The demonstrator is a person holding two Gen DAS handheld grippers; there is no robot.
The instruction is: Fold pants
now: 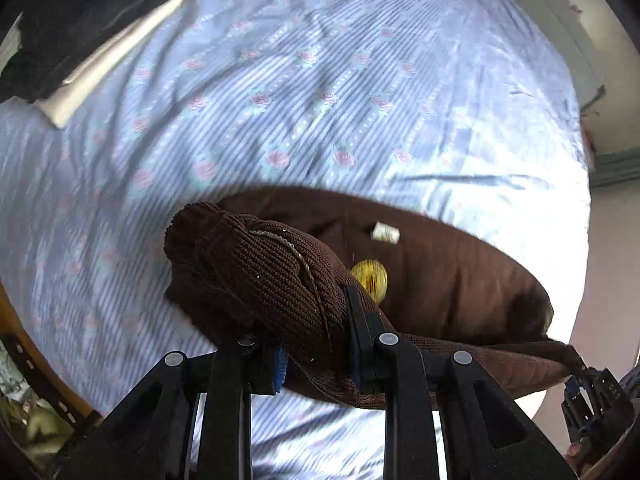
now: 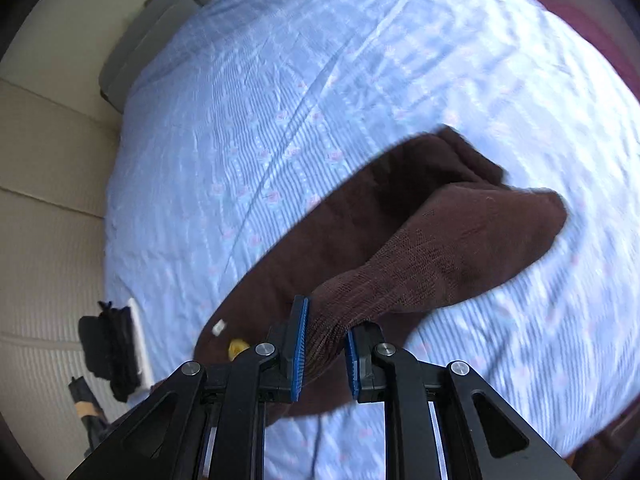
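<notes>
Brown corduroy pants lie across a bed with a blue striped, rose-print sheet. My left gripper is shut on the ribbed knit cuff and holds it above the bed. A yellow round tag and a white label sit on the pants. In the right wrist view my right gripper is shut on the other ribbed end of the pants, lifted over the sheet. The right gripper also shows in the left wrist view, pinching the cloth's edge.
A folded black garment on a white board lies at the bed's far left corner; it also shows in the right wrist view. A cream wall or headboard borders the bed. A wooden bed edge runs along the lower left.
</notes>
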